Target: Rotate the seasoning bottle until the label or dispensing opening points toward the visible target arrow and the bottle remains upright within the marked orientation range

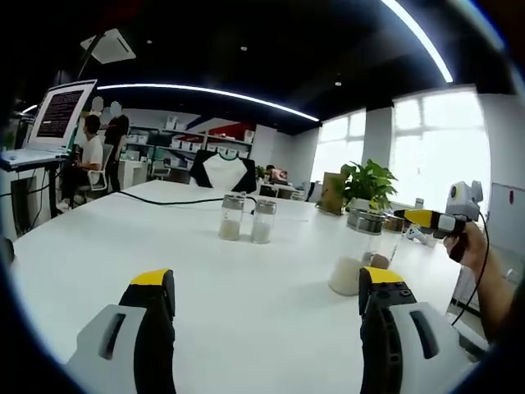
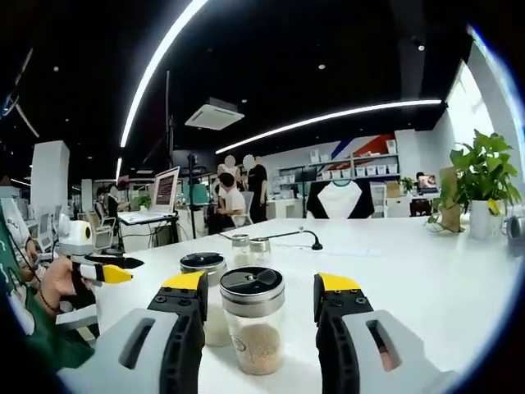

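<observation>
Seasoning bottle (image 2: 253, 320) stands upright on the white table (image 2: 426, 279) between the spread, released jaws of the right gripper (image 2: 259, 289), while the left gripper (image 1: 267, 283) gapes over bare tabletop.

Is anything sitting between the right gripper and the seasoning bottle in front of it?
Nothing visible: the seasoning bottle stands upright between the open jaws of the right gripper, with a second jar close behind on its left.

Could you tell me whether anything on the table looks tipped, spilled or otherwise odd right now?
Nothing stands out. The seasoning bottle stands upright between the right gripper's open jaws, lid on. The other bottles are upright too, and no powder shows on the white table. The left gripper is open over bare tabletop.
</observation>
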{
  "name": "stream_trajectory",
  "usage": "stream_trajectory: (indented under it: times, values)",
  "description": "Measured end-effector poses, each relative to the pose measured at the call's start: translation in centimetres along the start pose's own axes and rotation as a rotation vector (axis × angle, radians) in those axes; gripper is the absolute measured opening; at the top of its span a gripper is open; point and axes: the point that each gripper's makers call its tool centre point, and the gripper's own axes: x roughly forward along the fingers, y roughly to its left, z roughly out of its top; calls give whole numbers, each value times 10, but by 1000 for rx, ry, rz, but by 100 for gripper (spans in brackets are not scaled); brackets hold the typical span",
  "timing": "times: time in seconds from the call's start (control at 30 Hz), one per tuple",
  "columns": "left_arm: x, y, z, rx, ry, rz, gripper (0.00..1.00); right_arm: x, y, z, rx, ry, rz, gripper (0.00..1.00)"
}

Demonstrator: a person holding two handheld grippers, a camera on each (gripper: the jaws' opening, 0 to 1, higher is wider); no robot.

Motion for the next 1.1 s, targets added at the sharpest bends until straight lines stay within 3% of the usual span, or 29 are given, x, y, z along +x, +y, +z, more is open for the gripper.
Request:
stream_trajectory:
  times: [0.2,0.53,0.63,0.7,0.83,0.97,1.1]
  values:
    - [1,-4,0,9,1,-4,98,-11,-1,-6,35,15,-8,52]
    - [2,-4,3,18,-3,-4,98,-36,5,-13,-10,16,-53,54]
    - [2,-3,4,20,-5,-2,98,-43,6,-10,33,-37,-75,55]
    - [2,-3,5,22,-8,-4,98,-47,12,-12,43,-38,-55,55]
    - [1,-4,6,25,-11,-6,98,-51,10,-17,3,-16,-91,59]
    - [1,-6,9,47,-25,-13,98,-53,10,-15,34,-50,-75,60]
    - [1,-6,11,51,-30,-16,98,-52,4,-21,-9,-41,-116,65]
